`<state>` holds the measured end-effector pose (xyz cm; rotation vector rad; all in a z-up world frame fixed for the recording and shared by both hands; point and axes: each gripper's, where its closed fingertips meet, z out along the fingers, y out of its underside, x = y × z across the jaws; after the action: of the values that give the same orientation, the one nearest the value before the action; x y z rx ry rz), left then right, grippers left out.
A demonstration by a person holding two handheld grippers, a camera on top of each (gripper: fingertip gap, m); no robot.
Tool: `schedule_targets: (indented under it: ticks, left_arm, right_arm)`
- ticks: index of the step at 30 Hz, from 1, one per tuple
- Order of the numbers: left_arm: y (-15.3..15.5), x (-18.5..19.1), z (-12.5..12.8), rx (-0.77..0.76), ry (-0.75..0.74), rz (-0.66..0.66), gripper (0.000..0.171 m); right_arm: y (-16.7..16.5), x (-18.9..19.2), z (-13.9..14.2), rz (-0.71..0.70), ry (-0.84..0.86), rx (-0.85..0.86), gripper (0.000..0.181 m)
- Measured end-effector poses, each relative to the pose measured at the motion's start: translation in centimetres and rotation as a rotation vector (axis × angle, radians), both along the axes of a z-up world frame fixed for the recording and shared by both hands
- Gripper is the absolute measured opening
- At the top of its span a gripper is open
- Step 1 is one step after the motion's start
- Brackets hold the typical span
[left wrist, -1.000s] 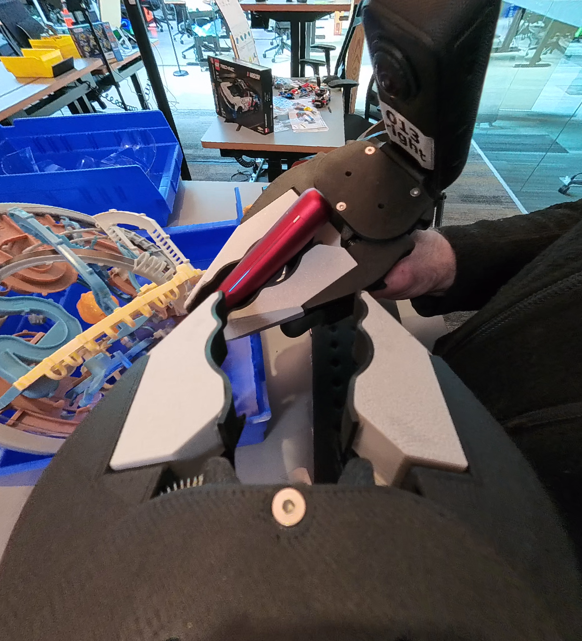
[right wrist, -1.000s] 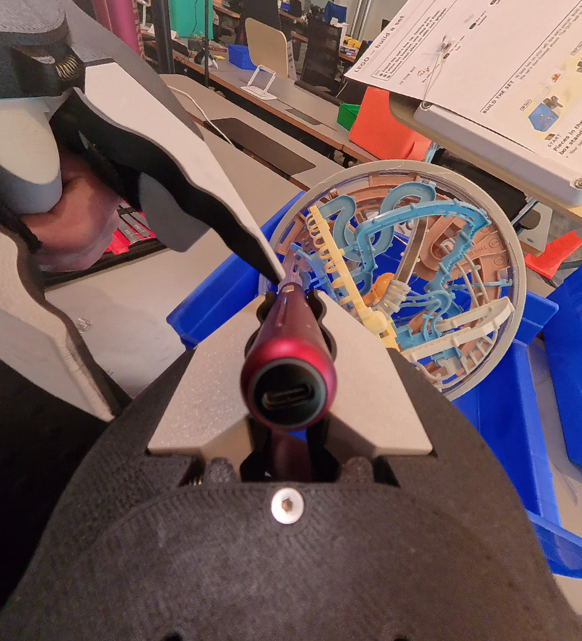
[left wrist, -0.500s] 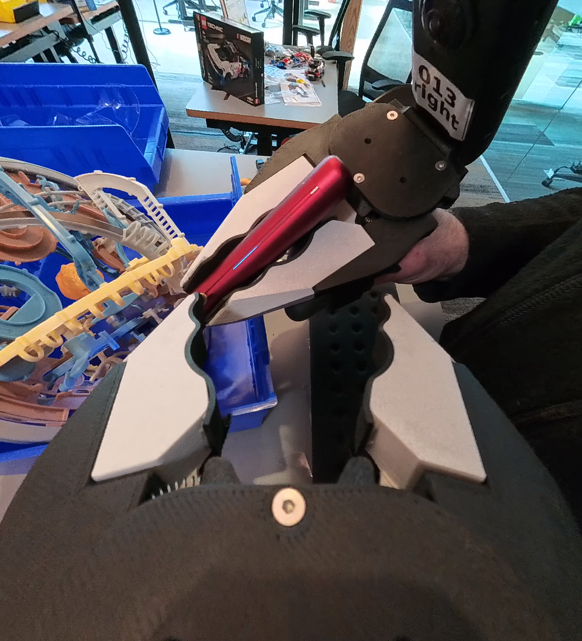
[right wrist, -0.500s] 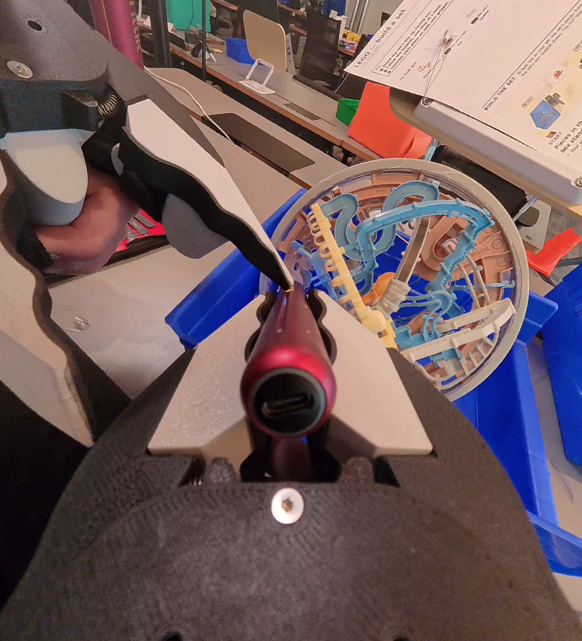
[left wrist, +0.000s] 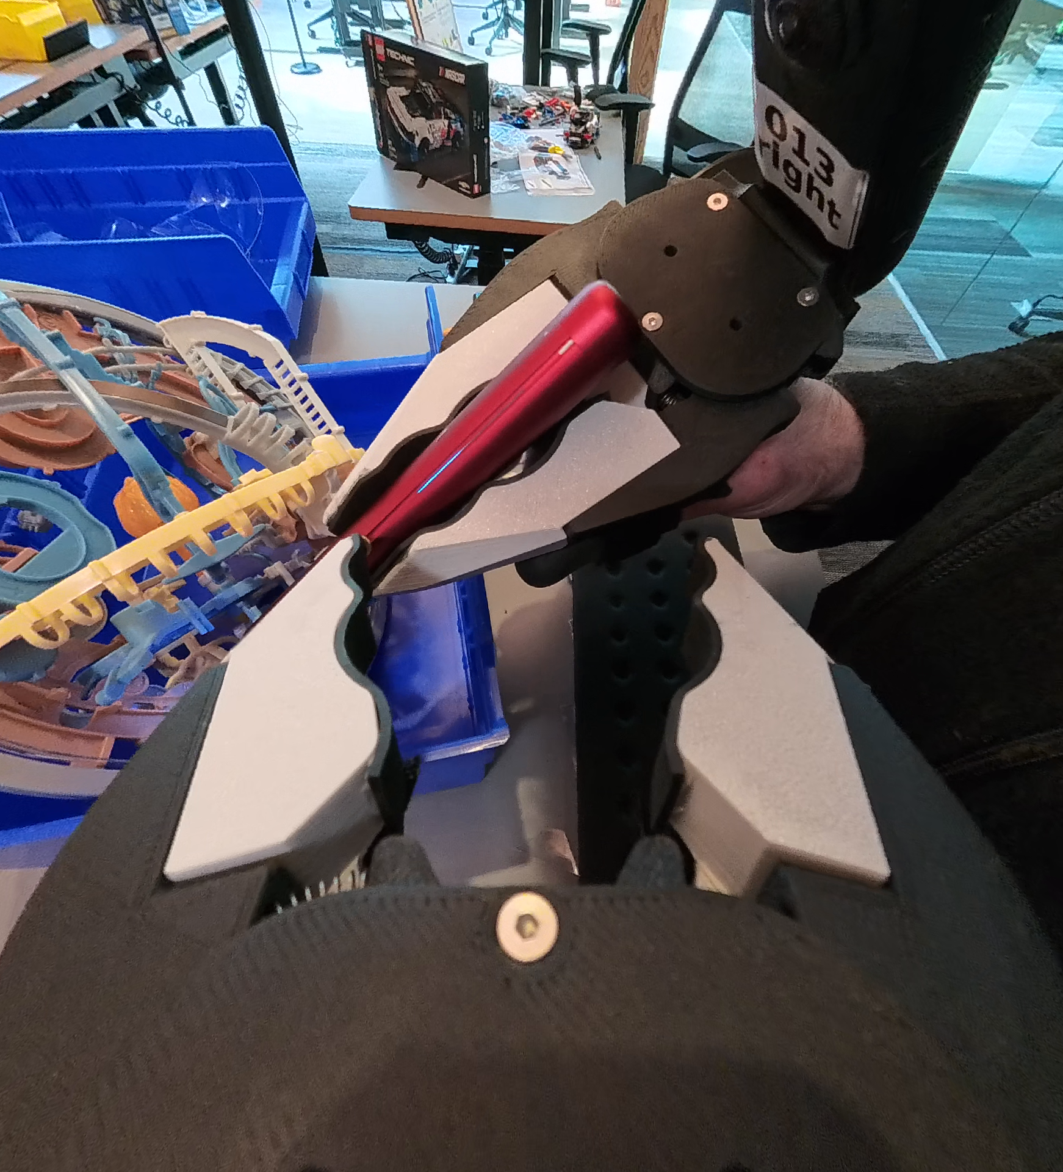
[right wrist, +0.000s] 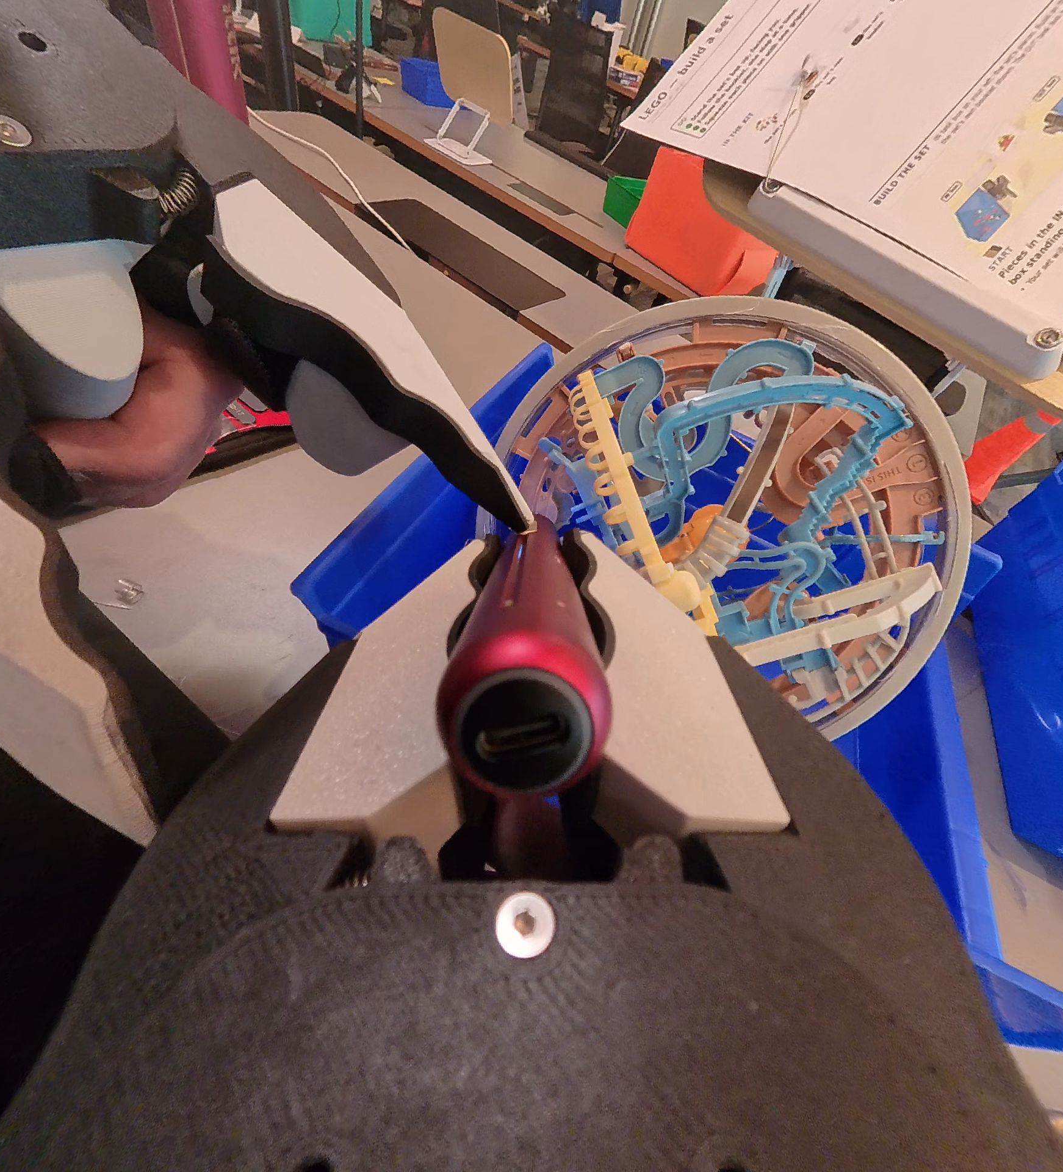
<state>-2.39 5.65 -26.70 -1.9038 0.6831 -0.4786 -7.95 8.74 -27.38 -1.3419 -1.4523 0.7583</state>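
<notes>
A glossy red metal cylinder with a charging port (right wrist: 526,685) is clamped lengthwise between the closed right gripper (right wrist: 532,539) fingers (right wrist: 656,672), just beside a round multicoloured plastic maze ball (right wrist: 770,507). The left gripper (left wrist: 532,564) fingers (left wrist: 301,697) are spread wide, one tip touching the cylinder's nose.

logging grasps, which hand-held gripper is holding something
The right hand-held gripper: its fingers are shut on the red electric screwdriver. The left hand-held gripper is open and holds nothing, one fingertip by the screwdriver's front end.
</notes>
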Motion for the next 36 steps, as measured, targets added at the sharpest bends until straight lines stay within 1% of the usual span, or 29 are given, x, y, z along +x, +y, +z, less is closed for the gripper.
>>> schedule_targets:
  ticks: [10, 18, 29, 36]
  left_arm:
    - [-0.5, 0.1, 0.3, 0.046, 0.035, 0.002, 0.099]
    - [-1.1, -0.3, -0.1, 0.067, 0.080, 0.000, 0.101]
    - [-1.0, -0.7, -0.3, 0.100, 0.145, 0.005, 0.102]
    - [-0.8, -0.7, -0.5, 0.100, 0.160, 0.013, 0.103]
  right_arm:
    - [-0.5, -0.1, 0.6, -0.006, 0.018, 0.035, 0.019]
    - [-1.0, -0.5, 0.6, -0.024, 0.020, 0.058, 0.019]
    - [-1.0, -0.9, 0.8, -0.034, 0.038, 0.079, 0.020]
    - [-0.8, -1.1, 0.8, -0.028, 0.043, 0.079, 0.019]
